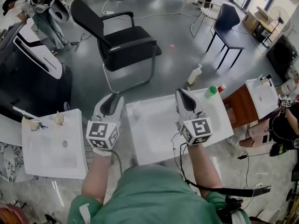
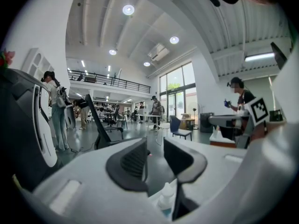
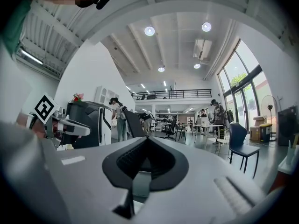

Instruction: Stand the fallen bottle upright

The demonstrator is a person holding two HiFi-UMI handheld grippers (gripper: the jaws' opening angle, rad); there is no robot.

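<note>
Green shirt fabric (image 1: 149, 195) fills the bottom centre of the head view. Above it we hold both tongs over the white table (image 1: 154, 129).

Left gripper (image 1: 113, 98): positioned at the table's upper left corner. Its jaws stand apart, with nothing between the pads.

Bottle (image 2: 166, 203): in the left gripper view we see it low in the frame, below the gap between the jaws and untouched. It stands upright, white cap uppermost, next to a white surface. We cannot locate it in the head view.

Right gripper (image 1: 181, 93): positioned right of centre over the table. Its jaws are closed on each other and hold nothing.

A green-capped item (image 1: 211, 91) and a red-capped item (image 1: 221, 87) sit at the table's upper right corner. Above them in the frame, a white container (image 1: 195, 73) stands on the floor, to the right of the black chair (image 1: 126, 45).
</note>
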